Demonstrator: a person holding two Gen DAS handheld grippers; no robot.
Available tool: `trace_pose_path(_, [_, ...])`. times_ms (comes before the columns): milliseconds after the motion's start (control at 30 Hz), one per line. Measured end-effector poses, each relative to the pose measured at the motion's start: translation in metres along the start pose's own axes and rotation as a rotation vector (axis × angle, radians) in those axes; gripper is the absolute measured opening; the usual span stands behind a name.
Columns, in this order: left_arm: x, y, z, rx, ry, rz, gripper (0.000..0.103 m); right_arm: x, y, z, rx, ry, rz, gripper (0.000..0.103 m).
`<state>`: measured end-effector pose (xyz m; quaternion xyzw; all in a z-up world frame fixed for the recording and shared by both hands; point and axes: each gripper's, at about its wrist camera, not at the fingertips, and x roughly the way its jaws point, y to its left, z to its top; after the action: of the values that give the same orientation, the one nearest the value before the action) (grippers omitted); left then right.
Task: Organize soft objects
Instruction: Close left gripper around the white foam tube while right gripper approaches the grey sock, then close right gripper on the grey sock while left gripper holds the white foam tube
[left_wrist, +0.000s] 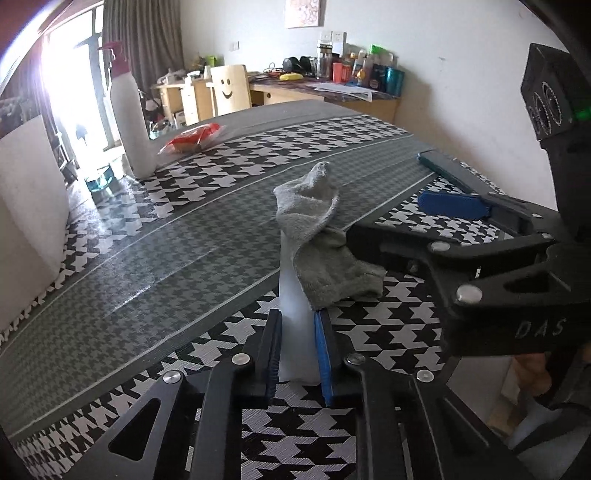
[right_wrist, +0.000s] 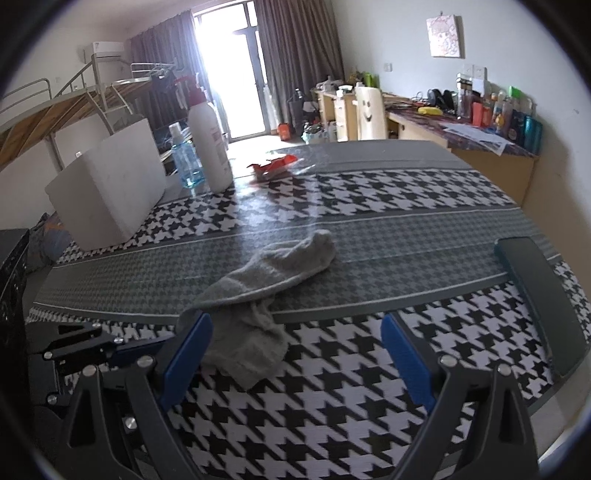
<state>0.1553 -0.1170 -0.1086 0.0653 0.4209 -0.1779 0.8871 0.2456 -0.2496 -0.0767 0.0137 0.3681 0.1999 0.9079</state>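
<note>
left claw (left_wrist: 296, 349) grips white strip | grey sock (left_wrist: 320, 236) hides strip's end

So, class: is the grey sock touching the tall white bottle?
Apart. The right wrist view shows bare houndstooth tablecloth between the grey sock and the white bottle.

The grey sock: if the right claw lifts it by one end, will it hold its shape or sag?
Likely sag. The grey sock already lies twisted and folded over on the tablecloth, so it looks limp. Its fuzzy knit suggests it is light and should grip rather than slip. The open right claw would probably carry it dangling. The left claw pinches something white.
</note>
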Motion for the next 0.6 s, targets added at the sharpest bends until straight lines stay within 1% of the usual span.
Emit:
trace_pose_path(233, [-0.006, 0.002, -0.004, -0.005, -0.002, -0.006, 0.017, 0.009, 0.011, -0.003, -0.026, 0.044, 0.049, 0.094])
trace_pose_path(300, [-0.006, 0.004, -0.006, -0.011, -0.001, -0.014, 0.017, 0.013, 0.014, -0.005, -0.034, 0.063, 0.064, 0.084])
trace_pose_path(367, [-0.008, 0.005, -0.007, -0.01, -0.004, -0.016, 0.017, 0.017, 0.015, -0.007, -0.039, 0.087, 0.074, 0.078])
trace_pose_path(400, [-0.008, 0.005, -0.007, -0.011, -0.004, -0.016, 0.017, 0.02, 0.015, -0.008, -0.039, 0.099, 0.078, 0.071])
trace_pose_path(467, [-0.009, 0.005, -0.008, -0.012, -0.004, -0.021, 0.017, 0.021, 0.016, -0.009, -0.044, 0.102, 0.079, 0.063])
trace_pose_path(533, [-0.008, 0.006, -0.007, -0.013, -0.002, -0.019, 0.017, 0.022, 0.019, -0.009, -0.057, 0.111, 0.09, 0.052])
trace_pose_path(600, [-0.009, 0.007, -0.007, -0.018, -0.002, -0.022, 0.017, 0.024, 0.022, -0.01, -0.074, 0.115, 0.084, 0.033])
